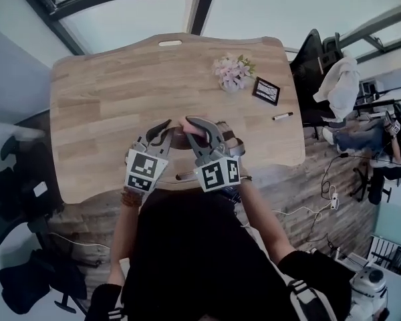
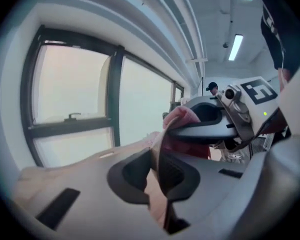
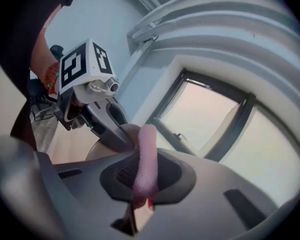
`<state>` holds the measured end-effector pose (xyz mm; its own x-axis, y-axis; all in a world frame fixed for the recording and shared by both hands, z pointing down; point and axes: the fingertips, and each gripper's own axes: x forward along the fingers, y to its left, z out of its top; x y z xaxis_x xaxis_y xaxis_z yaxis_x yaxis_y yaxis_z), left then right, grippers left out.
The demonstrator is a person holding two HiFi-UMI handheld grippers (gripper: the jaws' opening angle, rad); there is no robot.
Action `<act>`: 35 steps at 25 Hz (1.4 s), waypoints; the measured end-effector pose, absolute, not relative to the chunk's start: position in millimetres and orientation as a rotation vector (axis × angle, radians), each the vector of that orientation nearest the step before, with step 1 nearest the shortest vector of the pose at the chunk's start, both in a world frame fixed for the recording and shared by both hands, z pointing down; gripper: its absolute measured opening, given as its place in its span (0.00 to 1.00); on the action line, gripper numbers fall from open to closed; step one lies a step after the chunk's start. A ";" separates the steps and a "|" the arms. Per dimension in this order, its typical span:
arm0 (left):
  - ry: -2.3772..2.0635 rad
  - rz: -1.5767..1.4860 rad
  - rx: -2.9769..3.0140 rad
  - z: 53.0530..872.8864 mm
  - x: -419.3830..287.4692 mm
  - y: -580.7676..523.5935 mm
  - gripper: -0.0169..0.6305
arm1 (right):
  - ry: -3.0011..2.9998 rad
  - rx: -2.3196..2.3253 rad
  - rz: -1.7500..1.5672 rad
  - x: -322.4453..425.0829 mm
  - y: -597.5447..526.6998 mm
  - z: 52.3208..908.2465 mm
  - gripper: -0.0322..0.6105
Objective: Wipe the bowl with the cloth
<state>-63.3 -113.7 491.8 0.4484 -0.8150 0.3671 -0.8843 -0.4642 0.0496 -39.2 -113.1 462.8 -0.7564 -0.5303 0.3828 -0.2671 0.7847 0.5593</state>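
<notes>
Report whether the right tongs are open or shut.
Shut on the cloth: the right tongs pinch its pink fold tightly between them.

Wooden counter (image 1: 93, 112) by big bright windows (image 2: 70, 89), plank floor (image 1: 307, 192), dark office chairs (image 1: 313, 53), strip light (image 2: 235, 47) overhead.

Head camera overhead, two gripper cameras facing each other

The head view looks steeply down from above the person onto the wooden table (image 1: 120, 99), its near edge closest. The left gripper view sits tight behind the left gripper (image 2: 157, 171), facing the windows (image 2: 70, 89). The right gripper view, behind the right gripper (image 3: 140, 179), faces back at it. All three views share the cloth (image 1: 187, 123) and the bowl (image 1: 178, 140).
</notes>
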 end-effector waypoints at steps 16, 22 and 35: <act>-1.546 -0.140 2.519 359.9 -58.7 -100.6 0.11 | -2.503 0.948 -0.962 -9.1 -100.2 322.7 0.08; -1.671 -0.037 2.561 348.6 -57.6 -86.3 0.08 | -2.357 0.881 -1.283 -19.7 -70.0 312.5 0.08; -1.798 0.017 2.589 351.3 -84.6 -66.4 0.16 | -2.481 0.785 -1.178 -46.9 -63.1 312.3 0.08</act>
